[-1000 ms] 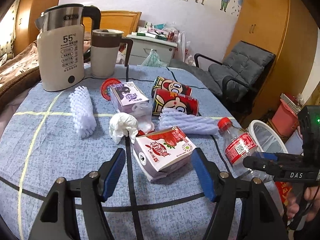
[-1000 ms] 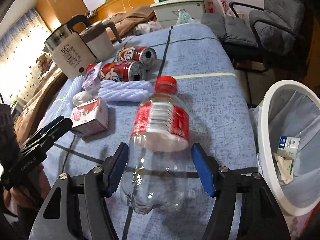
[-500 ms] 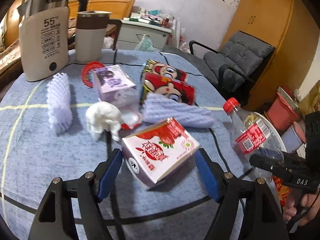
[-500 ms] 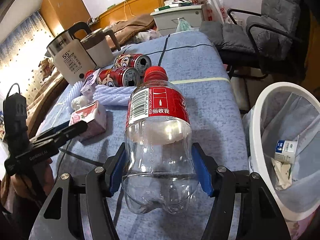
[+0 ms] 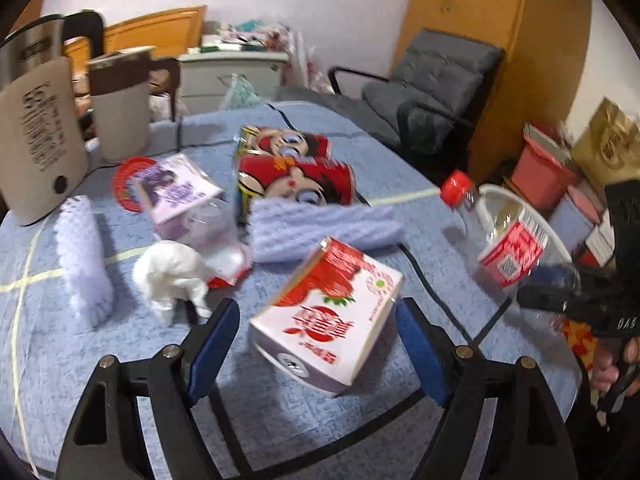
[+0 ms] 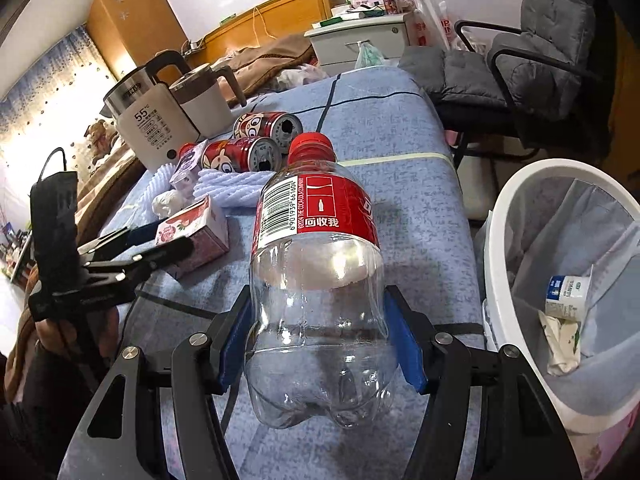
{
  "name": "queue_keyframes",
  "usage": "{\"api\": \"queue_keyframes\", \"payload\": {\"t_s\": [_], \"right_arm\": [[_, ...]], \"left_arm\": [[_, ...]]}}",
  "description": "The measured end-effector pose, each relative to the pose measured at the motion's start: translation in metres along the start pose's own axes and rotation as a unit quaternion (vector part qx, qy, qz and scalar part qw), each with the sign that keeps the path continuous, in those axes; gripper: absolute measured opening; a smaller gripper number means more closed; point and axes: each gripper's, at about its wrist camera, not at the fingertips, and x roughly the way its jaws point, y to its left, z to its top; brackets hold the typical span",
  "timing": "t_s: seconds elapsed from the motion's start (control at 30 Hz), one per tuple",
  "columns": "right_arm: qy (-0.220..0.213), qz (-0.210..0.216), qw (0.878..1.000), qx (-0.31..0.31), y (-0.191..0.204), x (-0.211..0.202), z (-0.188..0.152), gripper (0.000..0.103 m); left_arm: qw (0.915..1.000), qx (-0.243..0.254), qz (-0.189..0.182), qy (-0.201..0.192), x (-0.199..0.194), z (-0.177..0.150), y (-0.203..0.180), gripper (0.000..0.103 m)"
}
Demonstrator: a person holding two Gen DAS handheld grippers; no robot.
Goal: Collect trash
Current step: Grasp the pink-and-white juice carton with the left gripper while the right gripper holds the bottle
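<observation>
Your right gripper (image 6: 320, 336) is clamped on the bottle (image 6: 316, 280), pads pressed into the lower clear body, cap pointing away from you; it looks lifted off the table (image 6: 400, 152), though the fisheye makes that hard to confirm. Risk one: it's empty thin plastic, held low on a curved base, so a loose squeeze could let it rotate or slide out on the way to the bin (image 6: 516, 216), and a hard squeeze could buckle it and pop it free. Risk two: the bin sits off the table's right edge, below you; let go early and the bottle hits the white rim and bounces to the floor. Get over the liner first. Your left gripper (image 5: 316, 344) is spread wide around the carton (image 5: 328, 312), pads just beside both sides, not touching as far as I can tell. The carton sits skewed between them, one corner toward you, so closing now probably catches corners and twists or kicks it across the cloth toward the tissue (image 5: 172, 276). The foam net (image 5: 320, 228) lies just behind it, so pushing further forward would shove that too. The left view is blurred, so contact is hard to confirm. Bottle: clear, empty, red cap, red label with barcode. Carton: white and pink, strawberry print, lying flat, slightly dented. Two red cans (image 5: 296, 176) lie on their sides further back, uncollected; bin already holds a few scraps.
</observation>
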Motion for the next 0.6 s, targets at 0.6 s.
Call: {"api": "queue_keyframes", "payload": {"t_s": [0.6], "right_arm": [[-0.023,-0.015,1.000,0.003,-0.007,-0.028,-0.014,0.063]], "left_arm": [[0.9988,-0.016,0.040,-0.024,-0.017,-0.018,-0.038,0.059]]}}
